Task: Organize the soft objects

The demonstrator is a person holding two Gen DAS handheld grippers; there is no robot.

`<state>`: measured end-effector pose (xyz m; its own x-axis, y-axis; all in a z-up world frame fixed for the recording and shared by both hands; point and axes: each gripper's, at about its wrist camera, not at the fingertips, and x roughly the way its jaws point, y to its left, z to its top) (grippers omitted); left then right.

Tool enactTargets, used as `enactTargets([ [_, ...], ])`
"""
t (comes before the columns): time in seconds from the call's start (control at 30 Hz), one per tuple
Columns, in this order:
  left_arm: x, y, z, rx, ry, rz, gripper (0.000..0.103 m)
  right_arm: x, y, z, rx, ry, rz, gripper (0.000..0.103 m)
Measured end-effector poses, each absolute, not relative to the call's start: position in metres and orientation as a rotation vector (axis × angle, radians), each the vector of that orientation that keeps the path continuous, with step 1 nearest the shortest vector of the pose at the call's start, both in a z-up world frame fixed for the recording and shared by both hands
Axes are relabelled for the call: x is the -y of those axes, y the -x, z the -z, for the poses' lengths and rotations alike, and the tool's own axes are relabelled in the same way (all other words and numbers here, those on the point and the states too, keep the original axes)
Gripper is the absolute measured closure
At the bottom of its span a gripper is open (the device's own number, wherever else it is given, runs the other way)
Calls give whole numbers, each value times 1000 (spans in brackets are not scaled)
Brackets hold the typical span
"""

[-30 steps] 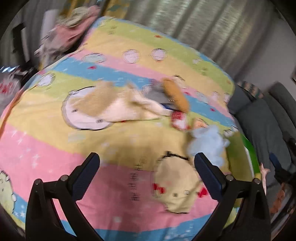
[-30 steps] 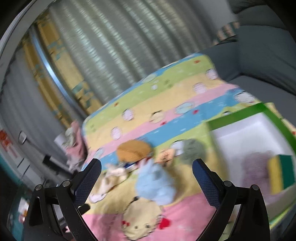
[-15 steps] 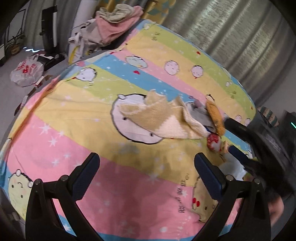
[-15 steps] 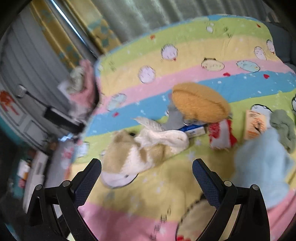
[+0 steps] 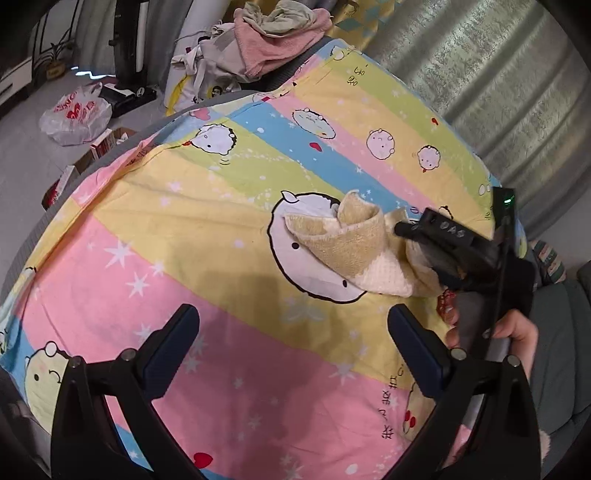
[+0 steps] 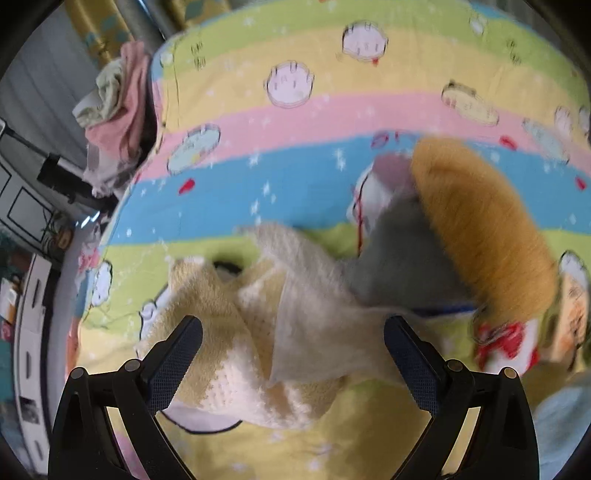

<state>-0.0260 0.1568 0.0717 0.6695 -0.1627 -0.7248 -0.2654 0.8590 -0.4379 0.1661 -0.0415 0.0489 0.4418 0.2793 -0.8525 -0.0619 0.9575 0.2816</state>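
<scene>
Towel: crumpled cream-and-tan terry towel [image 6: 266, 332] lies heaped on the striped cartoon-print bedspread [image 5: 184, 236], directly ahead of the right gripper [image 6: 291, 354] and partly between its fingers; seen from the left gripper [image 5: 295, 343], it sits further ahead and to the right.
Right gripper: jaws spread wide and holding nothing, the towel's near folds bulging up between the two blue-padded fingers [image 6: 177, 354]. My reading is that it is held open and low so the fingers can close on a raised fold rather than on flat sheet.
Left gripper: also spread and empty, above bare pink stripe with nothing between the fingers. It seems to be held back to leave the right side room.
Right hand: the left view shows the person's hand [image 5: 517, 332] wrapped round the right tool's handle, the tool's black body reaching in over the towel's right end.
Neighbours: a fluffy orange-brown oval plush [image 6: 484, 236] and a grey soft cloth [image 6: 399, 258] lie ahead and right of the right gripper, the grey cloth touching or just beside the towel's far corner; a small red-and-white item [image 6: 506, 347] sits just outside the right finger. The view is blurred, so the exact overlap is unclear.
Risk: closing where the towel meets the grey cloth could drag both together.
Background: pile of pink and green laundry [image 5: 280, 29] beyond the bed's far corner, well apart.
</scene>
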Motion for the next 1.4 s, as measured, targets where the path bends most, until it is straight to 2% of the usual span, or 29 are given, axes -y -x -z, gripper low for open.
enactTargets([
  [0.17,-157,25,-73,-852,568,-26,2,43,-173,-27,-1103,-205,-155,6],
  [0.23,-159,25,-72,-854,575,-30,2,43,-169,-27,-1065,-172,-130,21],
  [0.3,-163,25,-71,-862,584,-40,2,44,-164,-30,-1045,-111,-93,62],
  [0.4,-166,25,-69,-868,597,-50,1,58,-156,-37,-1050,-169,-129,81],
  [0.67,-170,26,-67,-875,601,-66,1,87,-86,-98,-943,-173,-195,82],
  [0.83,-173,27,-65,-882,615,-73,1,102,-42,-123,-911,59,-50,82],
  [1.07,-164,26,-61,-910,605,-48,1,52,-10,-97,-905,326,-67,82],
  [1.2,-160,27,-60,-922,596,-35,1,31,-16,-67,-1024,222,-269,82],
  [1.4,-160,25,-54,-946,615,-15,1,53,-33,-46,-1065,-15,-301,79],
])
